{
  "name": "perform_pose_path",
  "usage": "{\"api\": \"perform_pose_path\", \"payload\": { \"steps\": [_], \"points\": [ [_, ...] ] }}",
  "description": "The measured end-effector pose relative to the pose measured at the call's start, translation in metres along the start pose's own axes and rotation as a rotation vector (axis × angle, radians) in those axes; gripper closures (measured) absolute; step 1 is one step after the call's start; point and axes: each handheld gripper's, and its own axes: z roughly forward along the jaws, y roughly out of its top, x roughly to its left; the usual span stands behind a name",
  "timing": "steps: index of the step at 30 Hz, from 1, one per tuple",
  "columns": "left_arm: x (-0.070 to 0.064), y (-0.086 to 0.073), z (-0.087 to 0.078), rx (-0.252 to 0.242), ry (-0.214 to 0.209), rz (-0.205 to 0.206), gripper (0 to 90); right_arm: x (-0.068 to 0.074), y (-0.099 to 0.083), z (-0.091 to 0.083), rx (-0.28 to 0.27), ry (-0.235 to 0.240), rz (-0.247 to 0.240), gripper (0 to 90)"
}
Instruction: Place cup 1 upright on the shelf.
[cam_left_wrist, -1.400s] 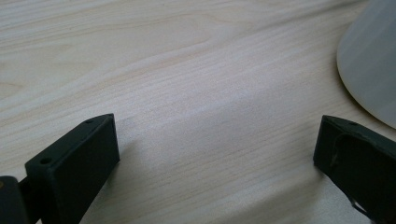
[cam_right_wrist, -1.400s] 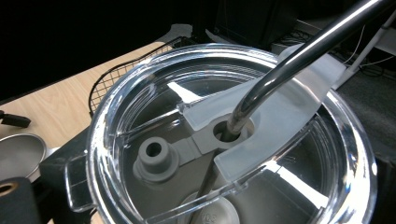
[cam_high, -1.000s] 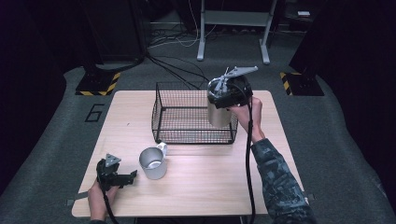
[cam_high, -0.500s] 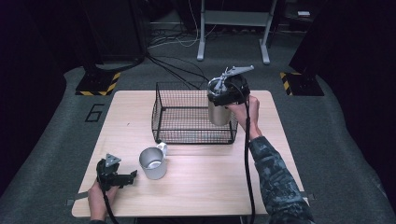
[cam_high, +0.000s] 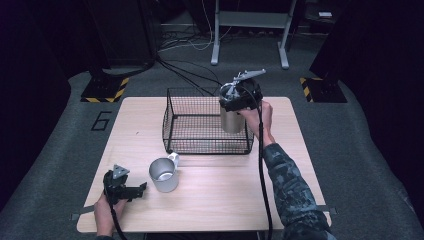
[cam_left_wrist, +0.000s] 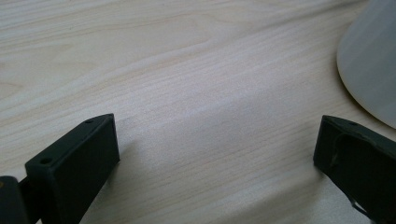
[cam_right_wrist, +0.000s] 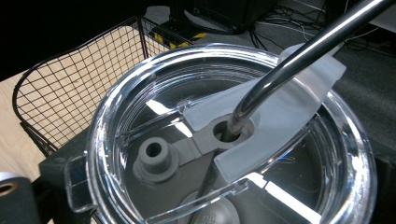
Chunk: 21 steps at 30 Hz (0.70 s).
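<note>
High view, "6" (cam_high: 101, 120) on floor

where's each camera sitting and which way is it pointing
High view: above the person's side, looking forward and down on the table; both forearms and grippers show.
Left gripper view: low over the table, its open jaws framing bare wood beside the metal mug.
Right gripper view: looking down on the tumbler lid and straw, above the wire basket.
Shared: the high view also shows mug, tumbler and basket.
</note>
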Motion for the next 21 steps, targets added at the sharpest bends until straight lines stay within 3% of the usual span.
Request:
{"api": "perform_pose_path", "payload": {
  "steps": [21],
  "points": [
    [0.001, 0.0, 0.0, 0.006, -0.001, 0.009, 0.0, -0.001, -0.004, 0.034, 0.061, 0.019, 0.025, 3.4]
  ]
}}
